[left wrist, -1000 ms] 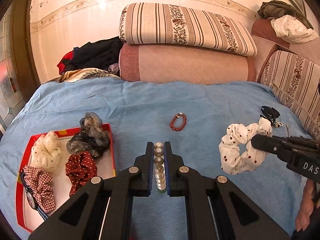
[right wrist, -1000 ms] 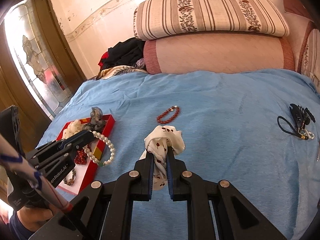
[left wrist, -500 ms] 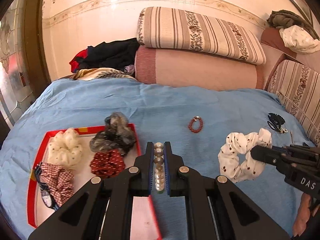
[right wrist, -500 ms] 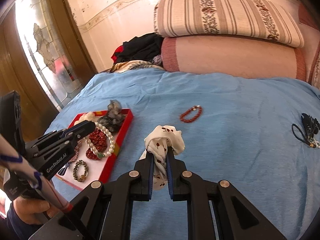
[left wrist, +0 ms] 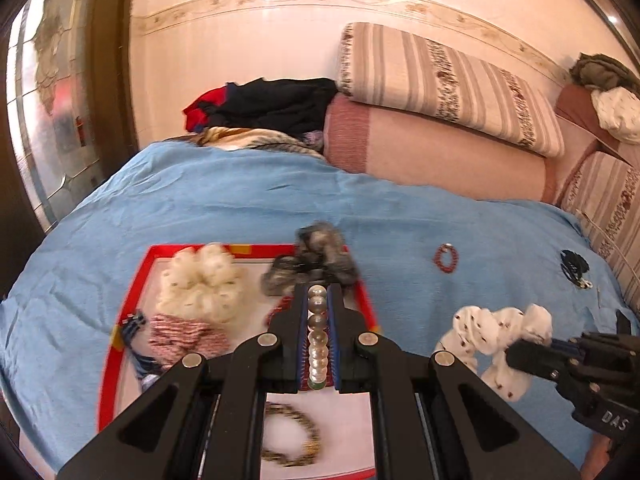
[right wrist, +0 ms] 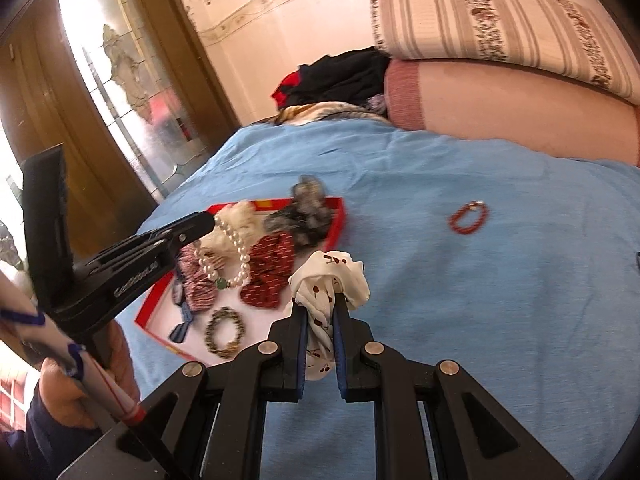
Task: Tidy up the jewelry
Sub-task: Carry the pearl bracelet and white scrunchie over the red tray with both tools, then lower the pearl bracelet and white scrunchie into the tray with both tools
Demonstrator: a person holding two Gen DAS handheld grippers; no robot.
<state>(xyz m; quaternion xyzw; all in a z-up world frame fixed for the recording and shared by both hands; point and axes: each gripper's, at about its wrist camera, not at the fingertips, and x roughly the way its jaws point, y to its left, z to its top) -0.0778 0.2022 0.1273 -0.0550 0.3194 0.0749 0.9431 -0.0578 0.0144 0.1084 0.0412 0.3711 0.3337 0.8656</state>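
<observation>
Left gripper (left wrist: 318,340): clamped on pearl necklace (left wrist: 317,336), beads lined up between the pads; in the right wrist view the loop hung free below the tips, green bead lowest (right wrist: 221,283). Carried across since a second ago: then over bare blue bedspread (left wrist: 240,208) beside the tray, now above the tray's interior.

Right gripper (right wrist: 320,340): clamped on white cherry-print scrunchie (right wrist: 328,284), fabric bunched above the tips. Also brought leftward over the same second; now just beside the tray's near right corner, not yet over it.

Red-rimmed tray (left wrist: 120,344), on the bedspread: held cream scrunchie (left wrist: 200,280), grey-black scrunchie (left wrist: 316,260) draped over the far right rim, red dotted scrunchie (right wrist: 268,276), red-checked scrunchie (left wrist: 184,336), blue strap item (left wrist: 136,344), dark-and-gold beaded bracelet (left wrist: 292,436) on the white floor.

Outside the tray: red bead bracelet (left wrist: 447,258), alone on the bedspread, well apart from the tray; black hair accessory (left wrist: 574,268) far right, near the striped cushion.

Background: striped pillow (left wrist: 440,80) on pink bolster (left wrist: 432,152); dark clothes heaped by the wall.

Assessment: both loads moved from open bedspread toward the tray, neither released. Necklace judged ready for lowering and release onto the free white floor near the beaded bracelet; scrunchie judged next. Two loose pieces then left to fetch. Risk noted: dangling pearls snagging on the scrunchies below.
</observation>
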